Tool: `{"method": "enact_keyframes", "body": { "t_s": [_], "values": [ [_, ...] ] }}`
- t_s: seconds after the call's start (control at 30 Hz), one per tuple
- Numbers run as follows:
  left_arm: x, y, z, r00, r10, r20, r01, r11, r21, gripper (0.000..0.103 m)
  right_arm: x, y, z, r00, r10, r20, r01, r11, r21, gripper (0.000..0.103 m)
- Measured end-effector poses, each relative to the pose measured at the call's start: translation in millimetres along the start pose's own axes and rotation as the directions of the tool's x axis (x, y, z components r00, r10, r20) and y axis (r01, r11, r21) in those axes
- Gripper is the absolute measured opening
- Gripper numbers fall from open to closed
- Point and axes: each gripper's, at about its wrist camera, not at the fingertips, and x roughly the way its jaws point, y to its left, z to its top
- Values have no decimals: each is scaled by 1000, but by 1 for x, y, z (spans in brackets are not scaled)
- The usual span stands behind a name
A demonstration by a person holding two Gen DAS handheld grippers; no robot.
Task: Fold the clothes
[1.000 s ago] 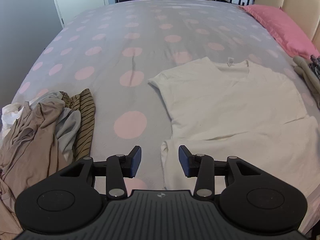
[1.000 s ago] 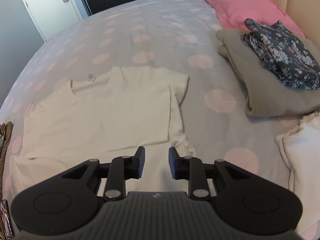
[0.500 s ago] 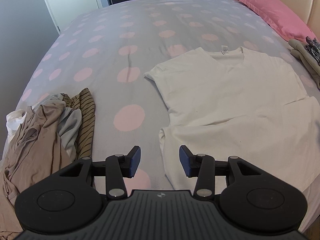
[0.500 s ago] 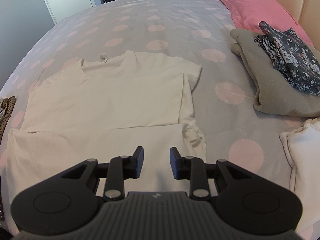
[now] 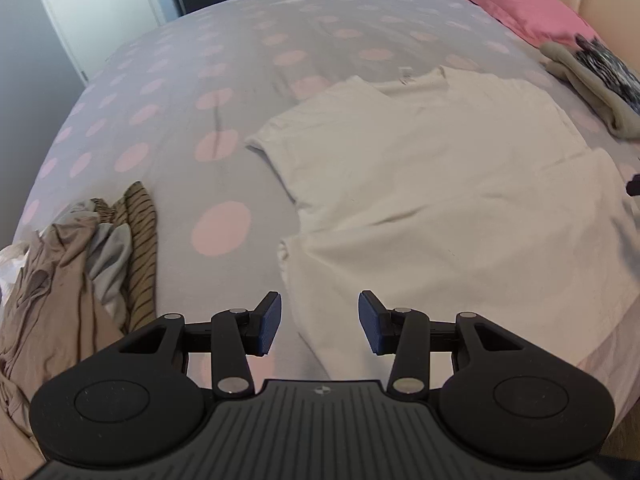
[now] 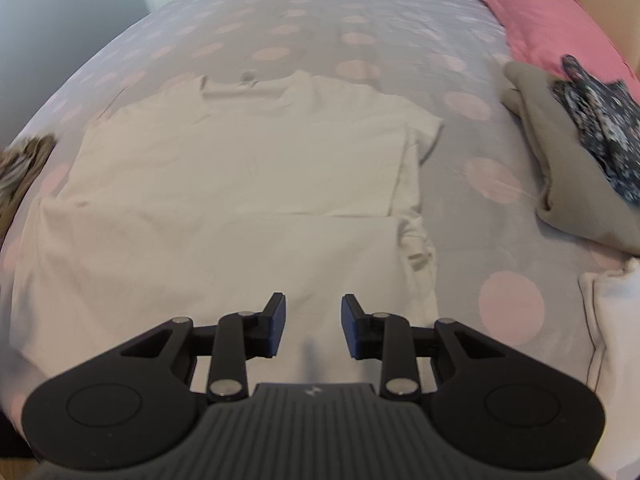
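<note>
A cream T-shirt (image 5: pixel 432 184) lies spread on the spotted bed cover, neck and label toward the far side, with a crease across its middle. Its right sleeve (image 6: pixel 416 152) is turned in along the side. My left gripper (image 5: pixel 320 322) hovers open over the shirt's near left edge, which runs between the blue pads with nothing gripped. In the right wrist view my right gripper (image 6: pixel 313 326) hovers open above the shirt's (image 6: pixel 240 208) near half, a little in from its right edge, also holding nothing.
A heap of unfolded clothes (image 5: pixel 68 280) lies at the near left. On the right sit a folded beige garment (image 6: pixel 568 176) with a dark floral one (image 6: pixel 600 132) on top, a white garment (image 6: pixel 616 320), and a pink pillow (image 6: pixel 560 28). A door (image 5: pixel 92 12) stands beyond the bed's far corner.
Both grippers have rolled and drifted slightly lower over the shirt's near part. The right jaws stand a touch wider. The shirt has not moved.
</note>
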Motion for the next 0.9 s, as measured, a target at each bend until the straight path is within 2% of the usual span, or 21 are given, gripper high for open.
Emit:
{"method": "enact_keyframes", "body": {
  "t_s": [0.17, 0.37, 0.53, 0.6, 0.67, 0.73, 0.8, 0.87, 0.9],
  "values": [
    [7, -31, -16, 999, -51, 0, 50, 990, 132, 41, 0, 20, -21, 997, 66, -34, -71, 986, -152, 34],
    [14, -70, -44, 991, -129, -40, 135, 956, 259, 41, 2, 42, -51, 990, 109, -91, -133, 933, -335, 35],
    [15, -107, -73, 993, -109, -38, 116, 925, 362, 40, 4, 61, -84, 982, 116, -146, -173, 859, -481, 40],
    [17, -125, -85, 996, -85, -27, 89, 904, 419, 41, 5, 68, -96, 981, 108, -158, -177, 826, -535, 42],
    [18, -146, -99, 999, -47, -3, 42, 861, 507, 41, 5, 74, -106, 984, 90, -157, -166, 792, -588, 42],
    [23, -168, -114, 999, 27, 37, -44, 804, 593, 41, 8, 78, -114, 987, 56, -151, -140, 761, -633, 42],
    [28, -190, -130, 990, 105, 94, -141, 726, 673, 41, 9, 80, -123, 992, 12, -125, -95, 719, -689, 42],
    [33, -208, -143, 973, 170, 159, -231, 632, 739, 41, 11, 81, -129, 995, -20, -103, -61, 686, -725, 42],
    [34, -211, -146, 966, 189, 175, -255, 610, 750, 41, 11, 80, -131, 995, -30, -95, -50, 678, -733, 42]
  ]
}}
